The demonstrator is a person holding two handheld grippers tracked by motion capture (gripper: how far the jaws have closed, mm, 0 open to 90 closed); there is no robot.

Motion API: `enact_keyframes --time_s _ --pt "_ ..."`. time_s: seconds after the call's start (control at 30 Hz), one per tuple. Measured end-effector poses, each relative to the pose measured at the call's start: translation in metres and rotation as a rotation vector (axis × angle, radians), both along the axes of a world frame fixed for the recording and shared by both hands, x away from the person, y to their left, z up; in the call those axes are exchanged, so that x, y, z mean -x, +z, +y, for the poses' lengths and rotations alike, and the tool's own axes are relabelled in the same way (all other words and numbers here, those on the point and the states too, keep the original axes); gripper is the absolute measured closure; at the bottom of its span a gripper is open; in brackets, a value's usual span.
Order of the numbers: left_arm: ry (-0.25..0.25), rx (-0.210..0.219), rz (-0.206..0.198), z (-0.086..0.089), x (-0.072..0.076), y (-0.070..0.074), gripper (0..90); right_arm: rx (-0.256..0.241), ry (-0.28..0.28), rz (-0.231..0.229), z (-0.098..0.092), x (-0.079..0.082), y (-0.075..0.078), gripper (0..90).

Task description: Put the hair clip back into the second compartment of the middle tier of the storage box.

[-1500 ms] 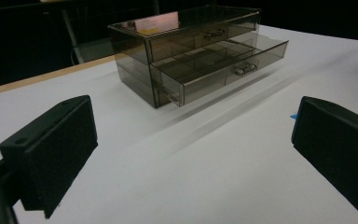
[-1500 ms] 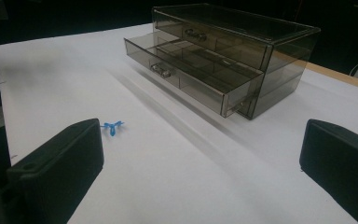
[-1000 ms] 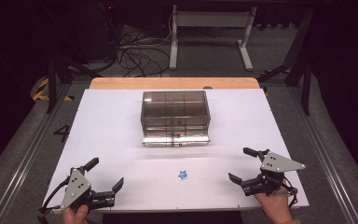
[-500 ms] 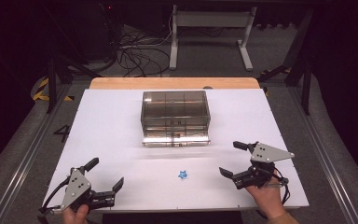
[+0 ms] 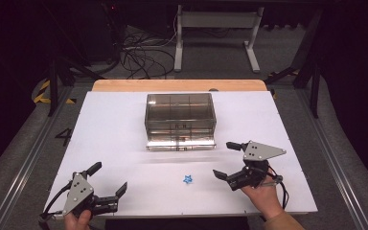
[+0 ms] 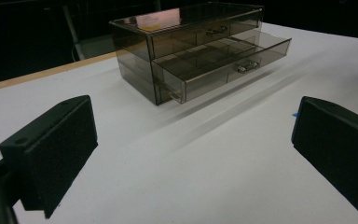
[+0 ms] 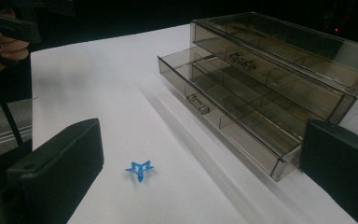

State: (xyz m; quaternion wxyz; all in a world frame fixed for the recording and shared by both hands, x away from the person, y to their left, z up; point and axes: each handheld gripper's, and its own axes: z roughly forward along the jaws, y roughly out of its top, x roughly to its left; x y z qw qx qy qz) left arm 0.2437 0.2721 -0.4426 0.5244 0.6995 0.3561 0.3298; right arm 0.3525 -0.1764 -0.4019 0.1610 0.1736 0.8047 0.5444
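Star-shaped blue plastic piece (image 5: 188,179) lies near smoky translucent drawer box (image 5: 180,120).

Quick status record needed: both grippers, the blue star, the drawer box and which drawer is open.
left gripper: open, holding nothing, near left corner of table
right gripper: open, holding nothing, just right of star
star: blue, lying on table, apart from both grippers
drawer box: smoky clear plastic, mid-table
middle drawer: pulled out; nothing visible in it
top drawer: shut
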Motion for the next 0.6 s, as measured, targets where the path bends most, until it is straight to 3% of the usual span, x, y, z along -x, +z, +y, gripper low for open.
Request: enact_keyframes --time_s 0.47,0.6 --pt "0.001 -0.003 -0.001 0.000 0.000 0.000 0.8 0.015 0.043 0.008 0.018 -0.005 -0.001 0.5" --pt "-0.001 -0.006 -0.003 0.000 0.000 0.000 0.8 0.000 0.071 0.013 0.023 -0.006 0.000 0.5"
